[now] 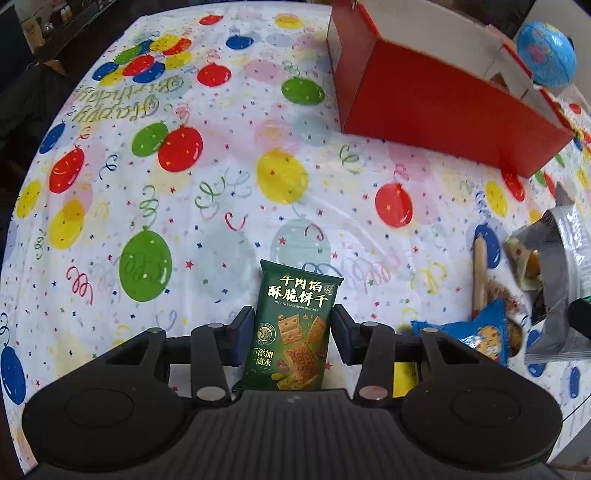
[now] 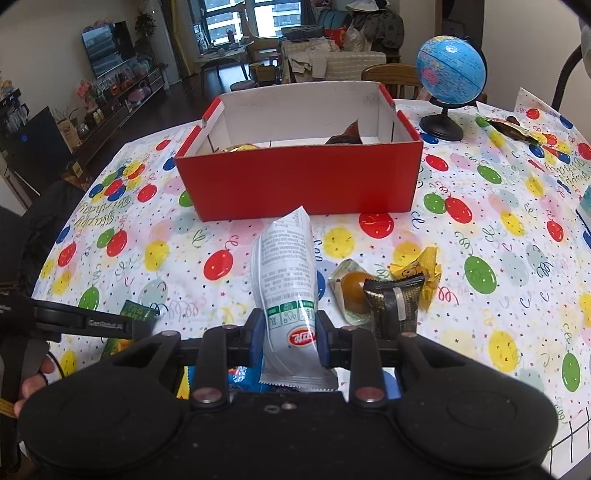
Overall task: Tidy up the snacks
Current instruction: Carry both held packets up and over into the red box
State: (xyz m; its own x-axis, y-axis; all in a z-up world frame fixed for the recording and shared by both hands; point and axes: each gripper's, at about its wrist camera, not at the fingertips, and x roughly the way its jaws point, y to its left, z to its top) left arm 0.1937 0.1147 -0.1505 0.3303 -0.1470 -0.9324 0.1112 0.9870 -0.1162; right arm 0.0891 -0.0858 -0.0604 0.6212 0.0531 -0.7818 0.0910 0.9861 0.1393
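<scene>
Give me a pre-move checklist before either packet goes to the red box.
1. Right gripper clamped on the white packet: ok.
2. Left gripper gripping the green biscuit packet: cannot tell; pads flank it, contact unclear.
3. Red box open on top: ok.
4. Free room inside the box: ok; only a few items show.
5. Tablecloth between grippers and box unobstructed: ok.

Window point(image 2: 236, 18), television point(image 2: 107, 48), wooden chair point(image 2: 395, 75)
</scene>
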